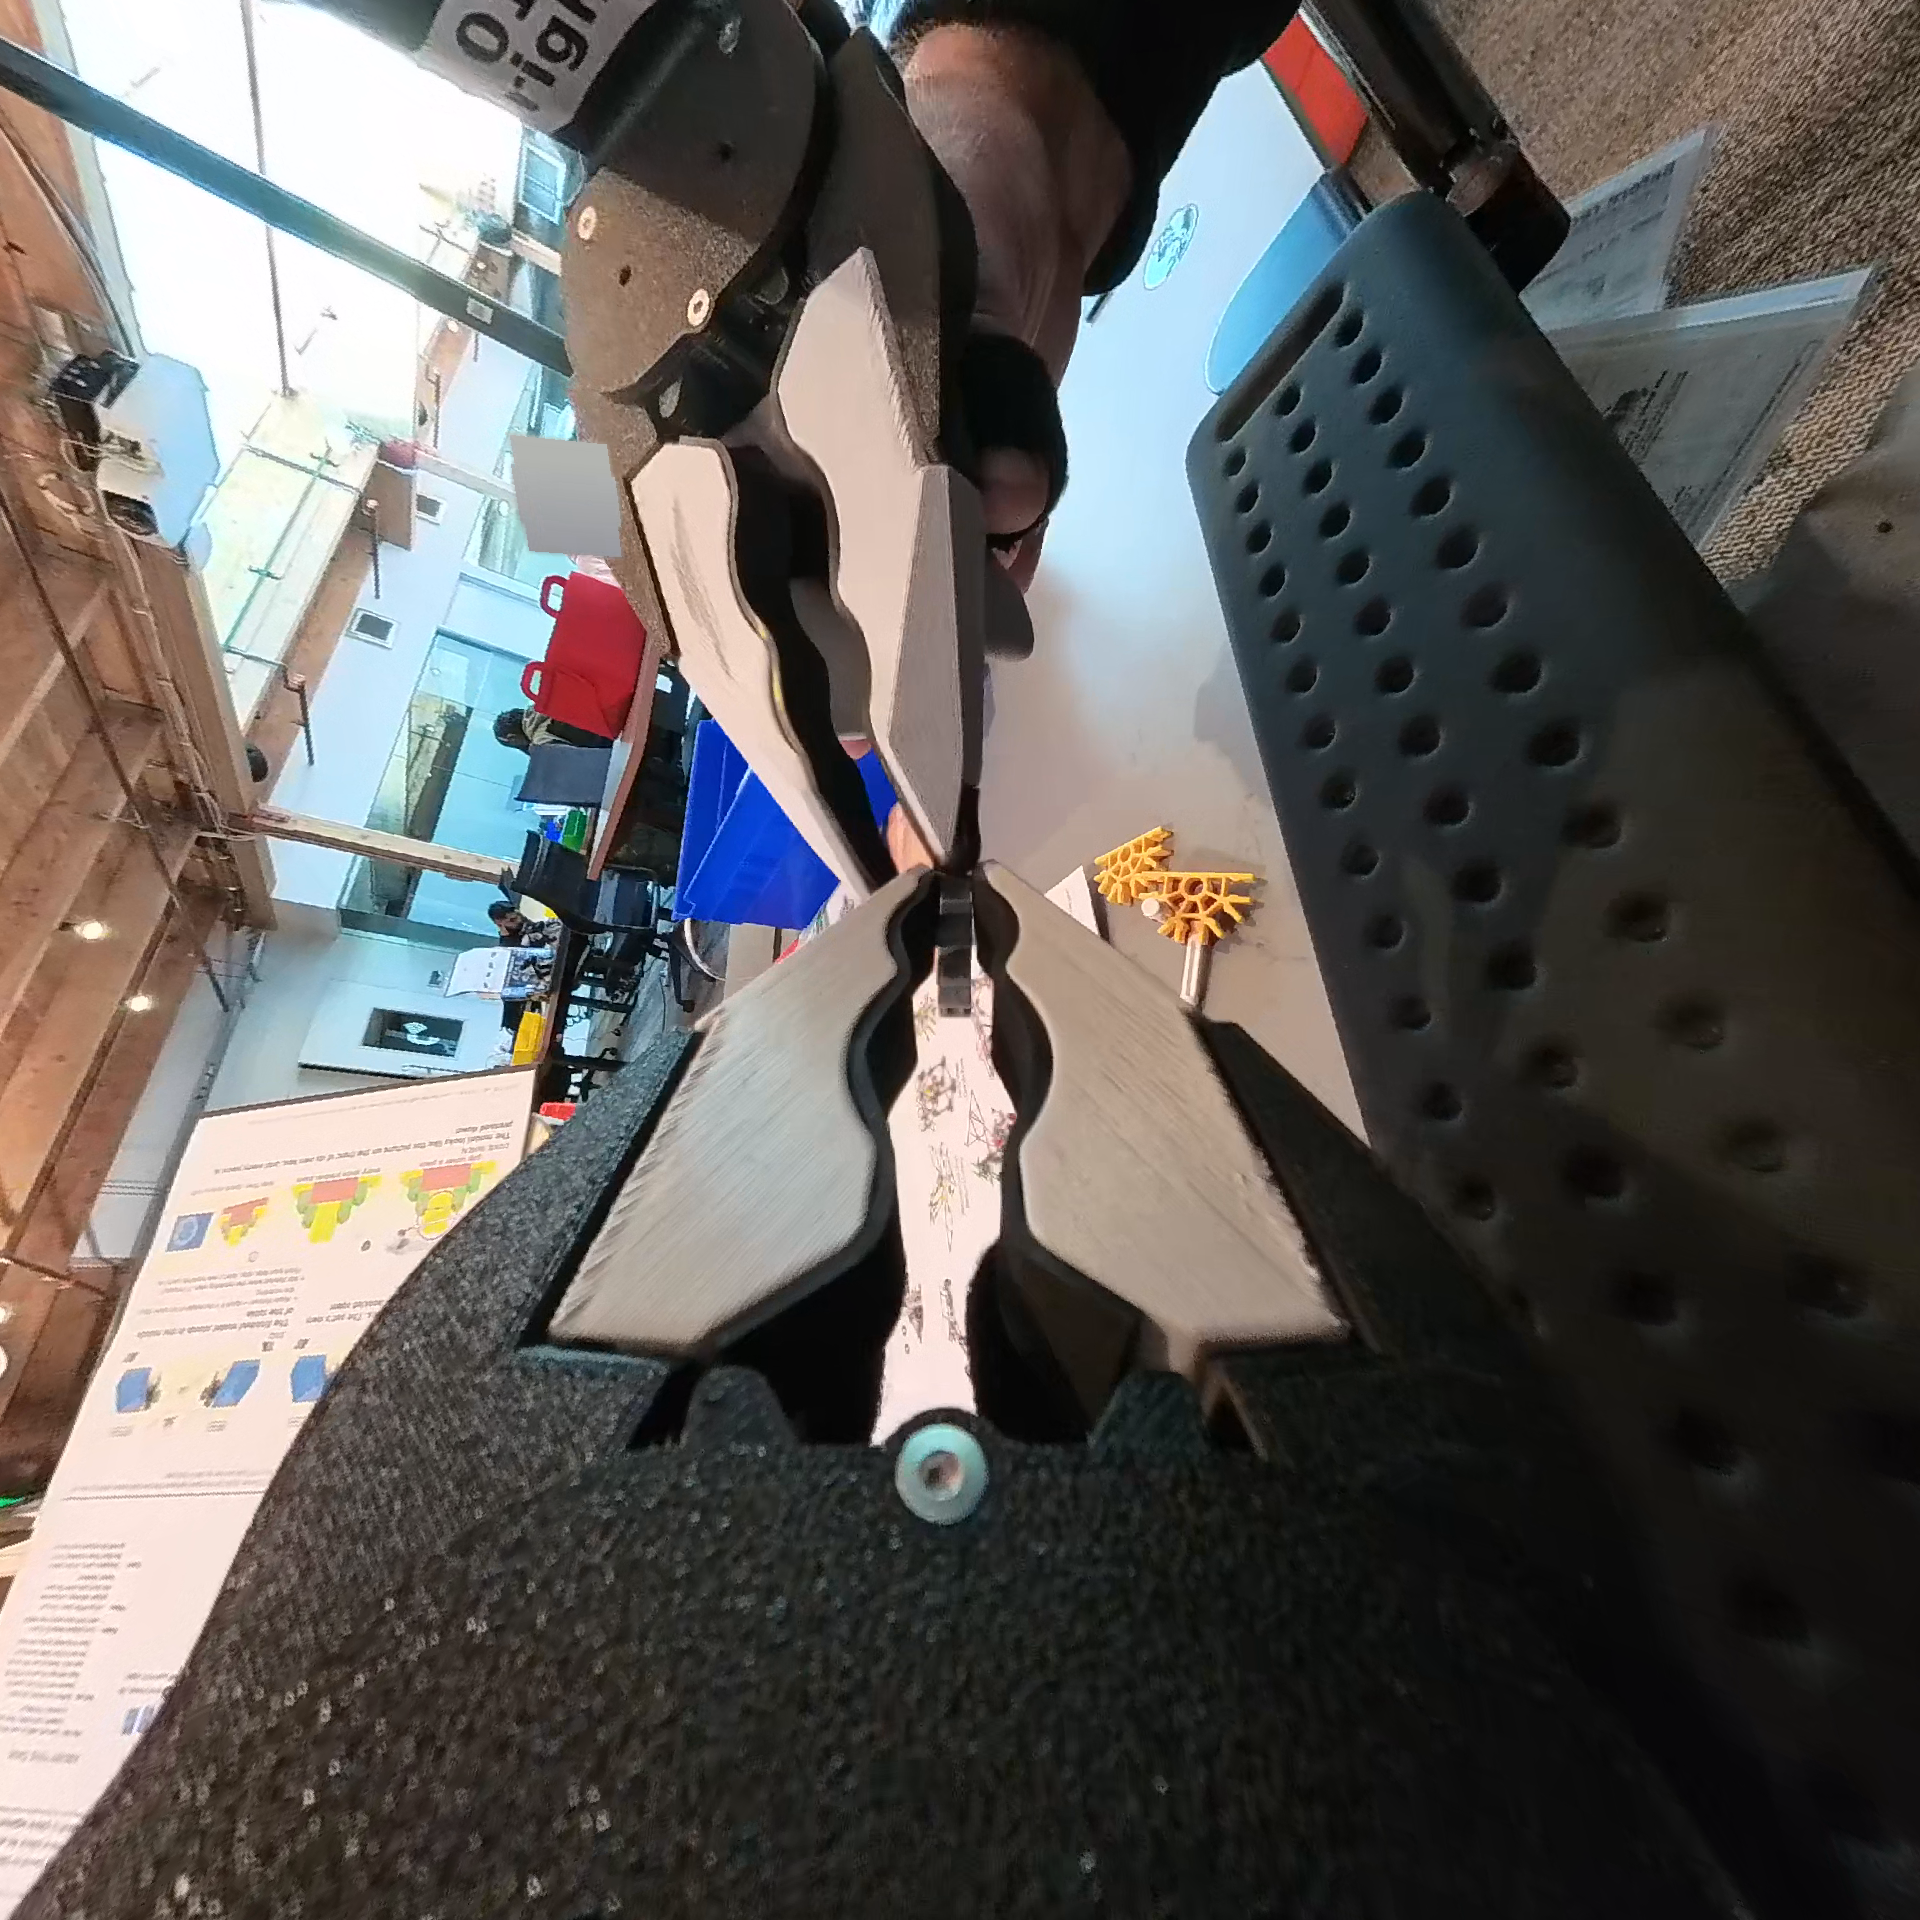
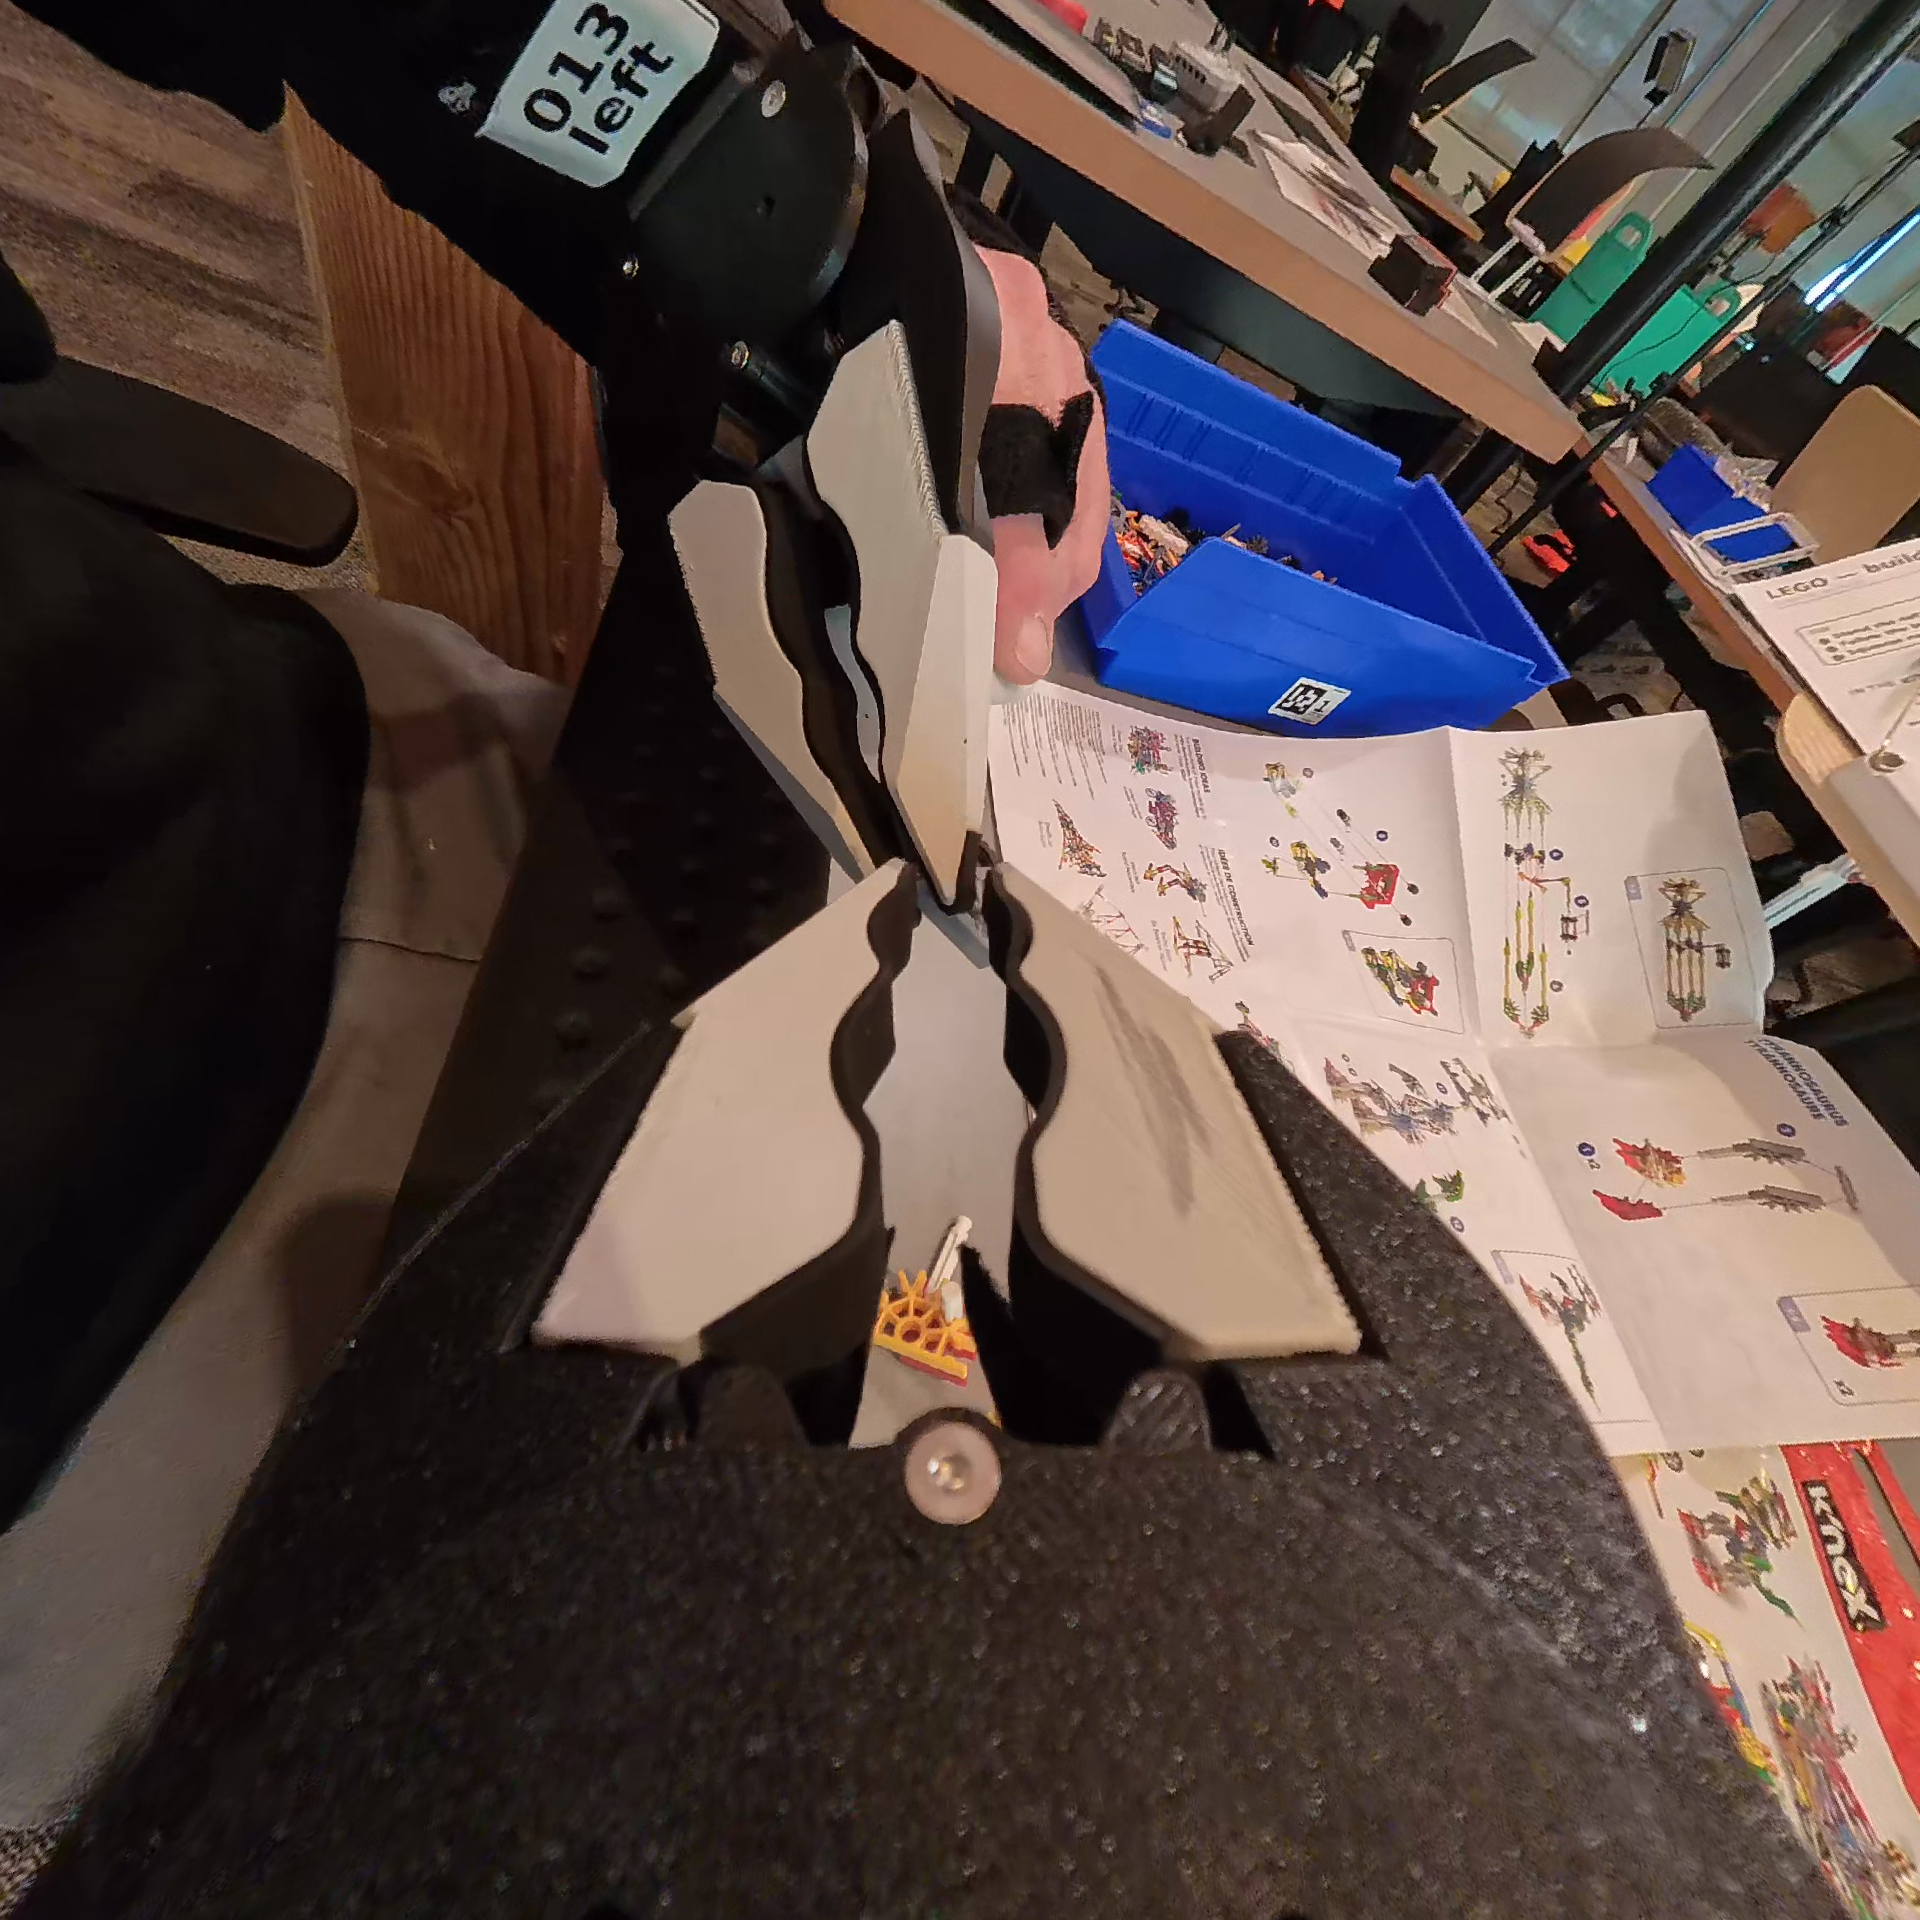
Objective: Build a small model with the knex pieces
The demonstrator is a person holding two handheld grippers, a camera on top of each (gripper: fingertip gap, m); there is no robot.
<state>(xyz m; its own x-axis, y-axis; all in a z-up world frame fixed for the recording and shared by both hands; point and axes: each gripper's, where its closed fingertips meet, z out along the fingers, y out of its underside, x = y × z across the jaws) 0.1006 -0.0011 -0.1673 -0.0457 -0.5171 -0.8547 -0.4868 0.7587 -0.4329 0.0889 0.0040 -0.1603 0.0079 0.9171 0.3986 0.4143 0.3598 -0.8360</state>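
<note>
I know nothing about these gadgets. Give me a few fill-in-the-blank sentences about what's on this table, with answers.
1. The bin of loose building pieces behind the instruction sheet is ___ in colour.
2. The snowflake-shaped connectors lying on the table are ___ in colour.
3. The left gripper pinches a small piece that is ___ in colour.

Answers: blue; yellow; black

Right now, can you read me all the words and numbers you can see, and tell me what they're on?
I don't read writing out, but here is where it sits:
White tag: large print.
Second tag: large print, partly cut off.
Unfolded instruction sheet: small print.
Red box: a logo.
Blue bin: a coded sticker.
Poster: tiny, upside down.
</note>
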